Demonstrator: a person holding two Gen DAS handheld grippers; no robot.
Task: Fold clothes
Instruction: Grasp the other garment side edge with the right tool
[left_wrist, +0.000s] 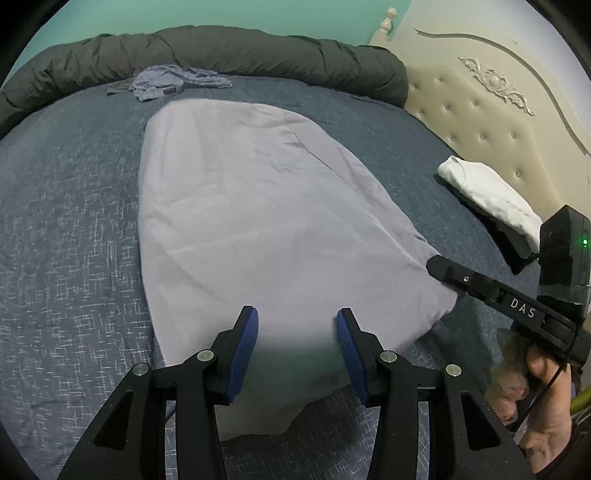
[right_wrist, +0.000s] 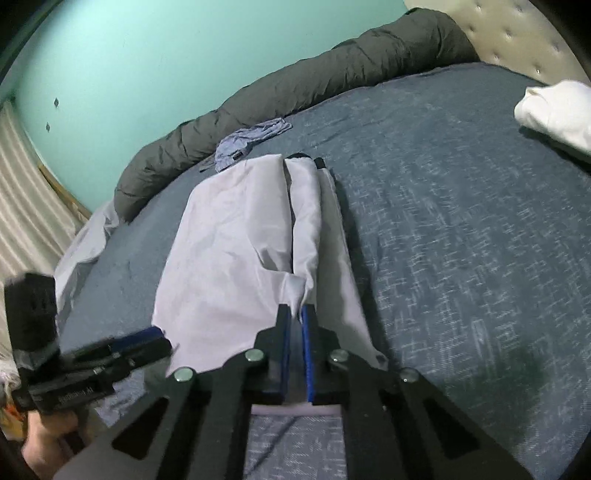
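The lilac garment (left_wrist: 258, 206) lies flat on the bed (left_wrist: 66, 229); right gripper (right_wrist: 297, 314) pinches its near corner, left gripper (left_wrist: 297, 328) hovers apart; next, a matching pinch.

lilac garment (left_wrist: 258, 206), blue flecked bedspread (left_wrist: 66, 236), white bundle (left_wrist: 487, 192).

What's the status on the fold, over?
Right gripper shut on lavender garment edge. Left gripper open over near hem. Nothing blocking.
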